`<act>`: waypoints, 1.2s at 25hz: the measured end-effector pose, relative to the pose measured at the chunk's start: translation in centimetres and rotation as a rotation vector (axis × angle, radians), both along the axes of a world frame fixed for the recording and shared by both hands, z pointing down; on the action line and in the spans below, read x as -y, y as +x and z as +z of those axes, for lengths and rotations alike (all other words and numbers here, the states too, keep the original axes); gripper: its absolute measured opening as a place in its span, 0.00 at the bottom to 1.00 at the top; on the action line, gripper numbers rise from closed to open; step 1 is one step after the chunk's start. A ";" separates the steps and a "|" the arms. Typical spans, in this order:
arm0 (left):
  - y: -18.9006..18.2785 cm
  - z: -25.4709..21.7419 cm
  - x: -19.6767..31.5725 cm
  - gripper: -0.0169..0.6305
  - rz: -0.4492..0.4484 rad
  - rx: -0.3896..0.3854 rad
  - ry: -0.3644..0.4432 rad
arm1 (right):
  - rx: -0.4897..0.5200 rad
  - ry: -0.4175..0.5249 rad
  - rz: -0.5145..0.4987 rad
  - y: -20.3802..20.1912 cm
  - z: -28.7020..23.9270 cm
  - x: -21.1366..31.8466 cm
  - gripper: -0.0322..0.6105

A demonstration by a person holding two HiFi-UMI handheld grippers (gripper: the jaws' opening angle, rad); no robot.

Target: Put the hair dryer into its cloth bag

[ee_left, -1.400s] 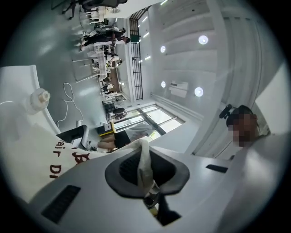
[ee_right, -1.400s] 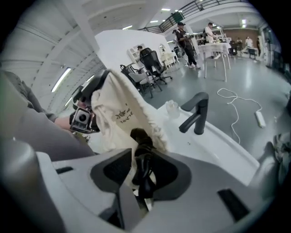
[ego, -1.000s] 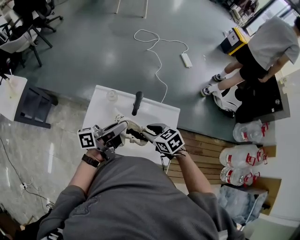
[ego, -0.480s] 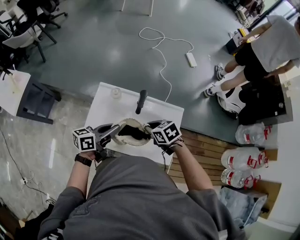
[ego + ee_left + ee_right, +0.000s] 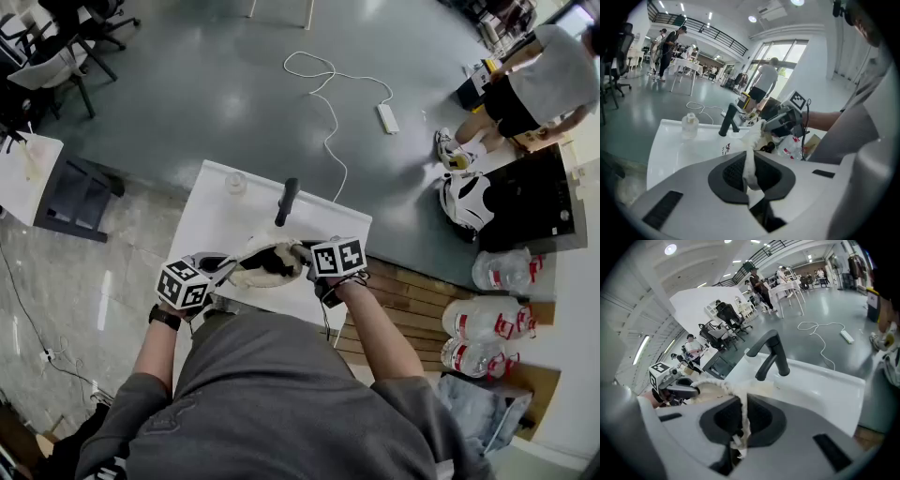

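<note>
The hair dryer [image 5: 287, 201] stands on the far part of the white table [image 5: 211, 223], outside the cream cloth bag [image 5: 251, 275] and apart from both grippers. The bag lies at the table's near edge, its mouth spread open between them. The left gripper [image 5: 228, 272] is closed on the left side of the bag's rim, with cloth pinched between its jaws. The right gripper [image 5: 305, 255] is clamped the same way on the right side. A small clear bottle [image 5: 234, 183] sits left of the dryer.

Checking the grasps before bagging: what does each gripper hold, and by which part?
Both hold the cloth bag by its mouth rim: the left gripper pinches one side, the right gripper the opposite side.
</note>
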State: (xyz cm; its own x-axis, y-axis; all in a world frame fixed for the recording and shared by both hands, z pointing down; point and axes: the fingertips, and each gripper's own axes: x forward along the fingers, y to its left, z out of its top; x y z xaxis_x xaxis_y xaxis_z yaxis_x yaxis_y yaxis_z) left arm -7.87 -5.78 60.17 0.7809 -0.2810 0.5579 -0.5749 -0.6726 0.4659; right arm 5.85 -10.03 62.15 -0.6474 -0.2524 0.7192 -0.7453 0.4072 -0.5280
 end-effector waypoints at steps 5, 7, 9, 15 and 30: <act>-1.8 1.3 1.2 0.05 -0.063 0.074 0.016 | 0.026 0.022 0.012 -2.0 1.8 1.6 0.07; -2.1 1.8 1.3 0.05 -0.068 0.077 0.010 | 0.020 0.032 0.021 -2.6 2.8 2.5 0.07; -1.8 2.5 1.0 0.05 -0.070 0.077 -0.001 | 0.004 0.039 0.030 -2.6 3.8 3.1 0.07; 2.0 4.5 0.1 0.06 -0.059 -0.012 -0.086 | -0.029 0.031 0.078 -0.8 6.3 3.8 0.07; 3.3 4.2 -1.7 0.31 -0.021 -0.054 -0.139 | -0.061 -0.069 0.256 7.4 12.9 3.9 0.07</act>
